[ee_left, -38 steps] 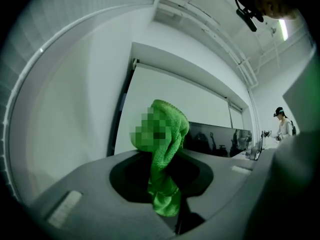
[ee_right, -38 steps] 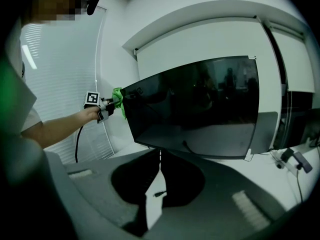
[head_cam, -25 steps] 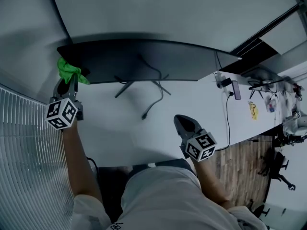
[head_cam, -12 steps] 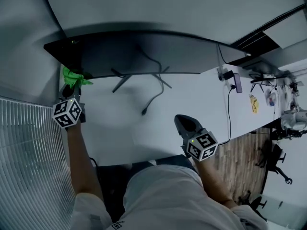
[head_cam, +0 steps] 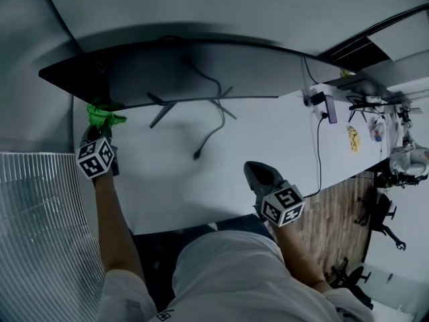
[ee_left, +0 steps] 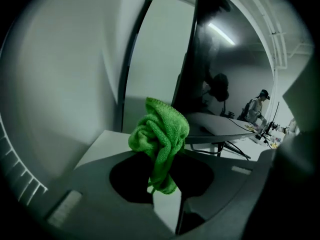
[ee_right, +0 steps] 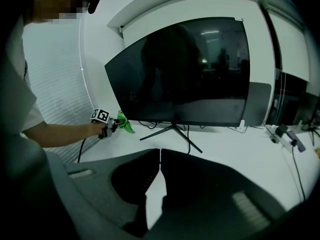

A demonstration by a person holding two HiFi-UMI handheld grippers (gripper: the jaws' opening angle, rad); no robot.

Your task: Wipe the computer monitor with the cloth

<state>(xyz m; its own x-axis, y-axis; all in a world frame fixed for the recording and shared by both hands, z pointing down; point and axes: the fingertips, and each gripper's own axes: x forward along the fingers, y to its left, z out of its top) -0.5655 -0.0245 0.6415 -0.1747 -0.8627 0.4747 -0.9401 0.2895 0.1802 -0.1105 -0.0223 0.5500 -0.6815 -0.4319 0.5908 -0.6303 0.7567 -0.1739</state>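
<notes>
The dark computer monitor (head_cam: 201, 69) stands on thin legs at the back of the white desk (head_cam: 161, 186); its screen (ee_right: 185, 74) fills the right gripper view. My left gripper (head_cam: 99, 131) is shut on a crumpled green cloth (head_cam: 102, 114), which sits just below the monitor's lower left corner. Seen close in the left gripper view, the cloth (ee_left: 160, 139) bunches up from the left gripper (ee_left: 161, 184), with the monitor's edge (ee_left: 192, 84) right behind it. My right gripper (head_cam: 256, 168) rests low over the desk's near side, jaws shut on nothing (ee_right: 160, 154).
A loose black cable (head_cam: 211, 129) and the stand legs (head_cam: 161, 113) lie under the monitor. A power strip and a small black device (head_cam: 328, 116) sit at the desk's right end. Ribbed blinds (head_cam: 40, 233) are at the left, and a wood floor with chairs (head_cam: 382, 220) at the right.
My left gripper has carried the cloth down from the monitor's left edge to just under its lower corner. The right gripper has stayed put.
</notes>
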